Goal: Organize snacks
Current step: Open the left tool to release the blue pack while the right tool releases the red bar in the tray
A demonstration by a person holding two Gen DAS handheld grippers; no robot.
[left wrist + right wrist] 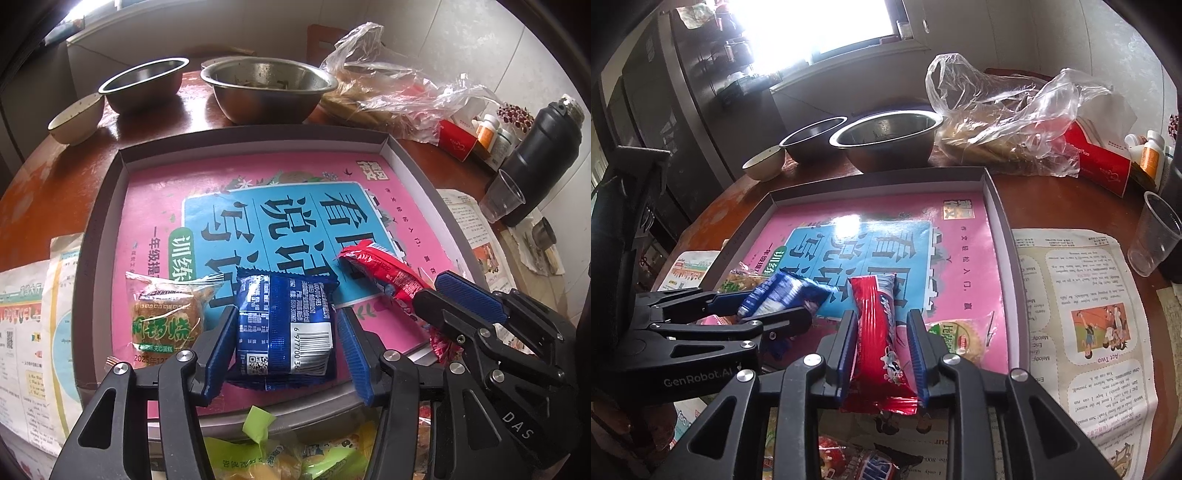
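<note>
Blue ribbed pads of the left gripper (286, 339) flank a blue snack packet (286, 321) lying at the near edge of the grey tray (107, 229), with small gaps showing on both sides, so nothing is clamped. Just right of that packet, the right gripper (881, 354) straddles a red snack bar (877, 332); its pads stand narrowly clear of the wrapper. Left of the blue packet lies a wrapped cake (166, 317). Beyond the tray stand two steel bowls (267, 90).
</note>
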